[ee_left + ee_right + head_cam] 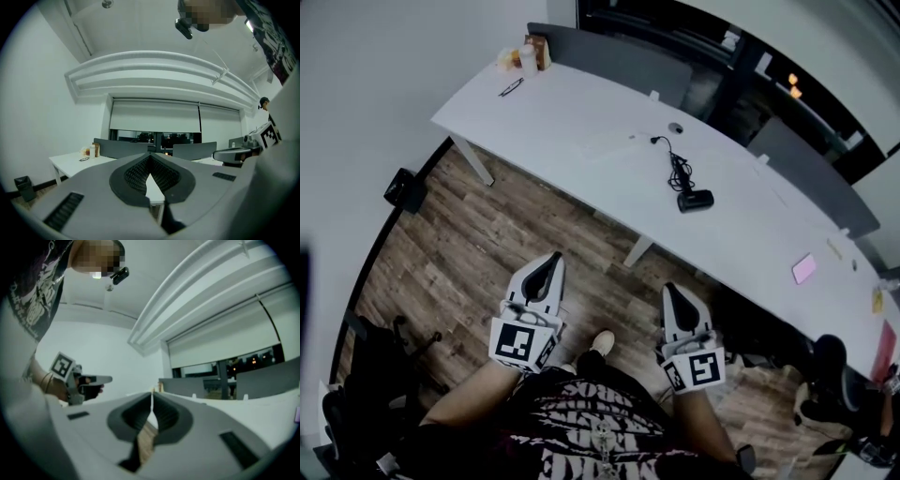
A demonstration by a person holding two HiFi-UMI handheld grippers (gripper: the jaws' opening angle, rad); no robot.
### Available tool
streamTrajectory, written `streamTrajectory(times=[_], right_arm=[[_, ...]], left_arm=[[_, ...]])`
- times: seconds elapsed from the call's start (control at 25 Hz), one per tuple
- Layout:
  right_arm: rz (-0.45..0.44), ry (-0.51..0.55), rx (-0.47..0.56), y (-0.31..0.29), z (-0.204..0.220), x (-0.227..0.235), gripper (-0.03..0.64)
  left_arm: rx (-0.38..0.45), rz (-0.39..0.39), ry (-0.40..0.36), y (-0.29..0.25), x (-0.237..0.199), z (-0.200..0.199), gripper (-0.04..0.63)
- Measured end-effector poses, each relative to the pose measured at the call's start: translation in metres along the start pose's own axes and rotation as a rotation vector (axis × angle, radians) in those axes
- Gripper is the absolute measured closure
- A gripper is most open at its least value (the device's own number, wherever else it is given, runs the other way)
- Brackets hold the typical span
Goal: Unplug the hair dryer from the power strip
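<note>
A black hair dryer (695,199) lies on the long white table (581,122), its black cord (679,169) bunched behind it and running to a plug end (656,141) near a round port (675,127). No power strip shows clearly. Both grippers hang level over the wood floor, short of the table's near edge. My left gripper (551,264) (150,157) is shut with nothing between its jaws. My right gripper (672,291) (152,394) is likewise shut and empty. Each gripper view shows the other gripper held beside it.
Grey divider panels (619,56) line the table's far side. Glasses (511,87) and small bottles (528,56) sit at its left end, a pink note (804,268) toward the right. A table leg (637,251), a black bin (405,190) and dark chairs (825,375) stand on the floor.
</note>
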State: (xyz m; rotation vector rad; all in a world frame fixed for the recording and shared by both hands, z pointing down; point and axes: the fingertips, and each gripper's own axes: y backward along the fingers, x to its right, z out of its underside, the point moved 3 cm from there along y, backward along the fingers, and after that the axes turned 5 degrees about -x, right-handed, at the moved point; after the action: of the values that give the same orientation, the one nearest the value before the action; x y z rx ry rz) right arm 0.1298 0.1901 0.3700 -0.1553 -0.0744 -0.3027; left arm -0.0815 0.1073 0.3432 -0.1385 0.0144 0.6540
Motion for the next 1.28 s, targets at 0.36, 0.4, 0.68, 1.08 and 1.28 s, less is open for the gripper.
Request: streamTrajectory(times=[0.36, 0.4, 0.68, 1.08, 1.28], right_arm=[[-0.018, 0.015, 0.055, -0.004, -0.016, 0.032, 0.581], [-0.014, 0.010, 0.060, -0.002, -0.016, 0.033, 0.581], [0.013, 0.011, 0.080, 0.012, -0.012, 0.046, 0.581], [0.049, -0.053, -0.002, 0.000, 0.007, 0.062, 0.581], [0.001, -0.074, -0.037, -0.032, 0.018, 0.057, 0.581]], left_arm=[[0.015, -0.061, -0.020, -0.015, 0.002, -0.016, 0.568], [0.018, -0.060, -0.033, -0.016, 0.002, -0.018, 0.568], [0.032, -0.036, -0.026, -0.044, 0.013, -0.033, 0.568], [-0.012, -0.009, -0.021, -0.061, 0.019, -0.012, 0.568], [-0.039, -0.054, -0.038, -0.060, -0.004, -0.003, 0.568]])
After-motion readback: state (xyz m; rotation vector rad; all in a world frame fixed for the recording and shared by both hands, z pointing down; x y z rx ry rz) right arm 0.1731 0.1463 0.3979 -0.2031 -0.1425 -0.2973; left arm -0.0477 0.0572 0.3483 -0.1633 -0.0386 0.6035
